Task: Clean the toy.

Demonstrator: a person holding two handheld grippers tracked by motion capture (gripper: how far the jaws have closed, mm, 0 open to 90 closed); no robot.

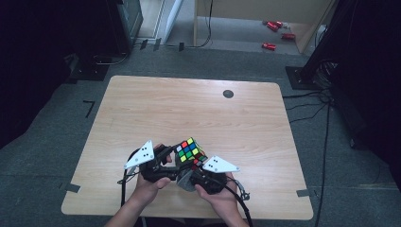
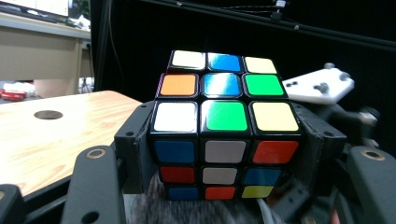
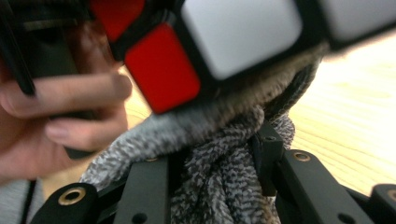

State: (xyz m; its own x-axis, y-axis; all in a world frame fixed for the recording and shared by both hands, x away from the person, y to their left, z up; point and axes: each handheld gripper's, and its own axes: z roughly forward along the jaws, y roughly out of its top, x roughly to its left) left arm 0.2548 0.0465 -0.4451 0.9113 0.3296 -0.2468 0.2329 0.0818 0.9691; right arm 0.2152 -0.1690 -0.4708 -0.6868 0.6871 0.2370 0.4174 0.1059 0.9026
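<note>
Left gripper (image 2: 224,154): jaws clamped on puzzle cube (image 2: 224,116), frame centre. Right gripper (image 3: 219,186): jaws pinching grey cloth (image 3: 219,154), apparently pressed under cube, lower centre. Wooden table (image 1: 189,109) beneath, round dark disc (image 1: 228,93) upper right.

The multicoloured puzzle cube (image 1: 191,151) sits between the jaws of the left gripper (image 1: 165,158), above the grey knitted cloth (image 1: 185,179), at the near edge of the wooden worktop (image 1: 189,109).

Two handheld black grippers, left gripper (image 1: 158,163) and right gripper (image 1: 201,175), each topped by a pale grey three-cornered plate with dark dots, black cables trailing off, flat black fingers (image 2: 95,186) with brass-ringed screw holes, bare forearms, no sleeves
</note>
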